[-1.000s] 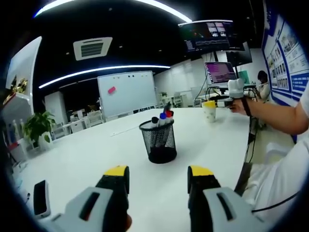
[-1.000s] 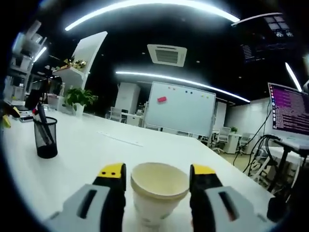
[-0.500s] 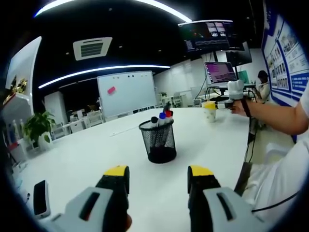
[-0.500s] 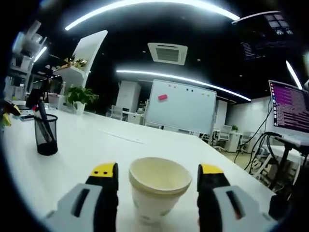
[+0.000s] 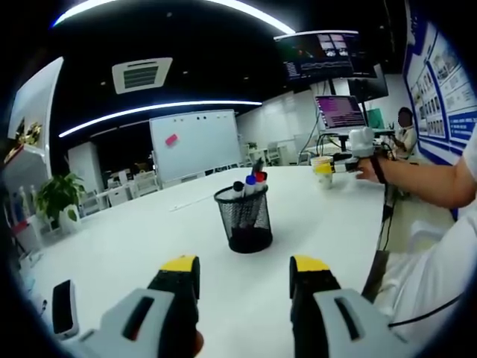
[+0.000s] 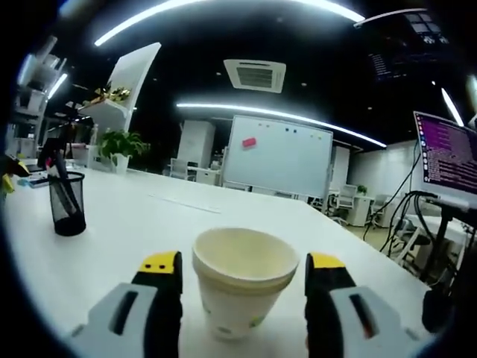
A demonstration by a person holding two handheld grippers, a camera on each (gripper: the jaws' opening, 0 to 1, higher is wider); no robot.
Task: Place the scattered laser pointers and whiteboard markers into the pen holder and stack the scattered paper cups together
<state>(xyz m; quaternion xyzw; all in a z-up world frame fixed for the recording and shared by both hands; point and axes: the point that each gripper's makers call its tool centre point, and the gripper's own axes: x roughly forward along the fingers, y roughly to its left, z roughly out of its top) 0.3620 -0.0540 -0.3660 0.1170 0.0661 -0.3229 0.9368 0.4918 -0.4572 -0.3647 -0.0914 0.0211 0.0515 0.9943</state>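
Matt paper cup [image 6: 244, 287], black wire-mesh pen holder [image 5: 244, 217], seemingly smooth table [image 5: 149, 239].

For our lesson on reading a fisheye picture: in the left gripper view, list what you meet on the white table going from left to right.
Dark phone-like device → black mesh pen holder with markers in it → paper cups → right gripper, with a jaw on either side of the cups.

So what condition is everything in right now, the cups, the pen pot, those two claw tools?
Paper cups: upright, nested, between the right gripper's open jaws.
Pen holder: upright, markers inside.
Left gripper: open, empty.
Right gripper: open, astride the cups.
Laptop: screen lit.
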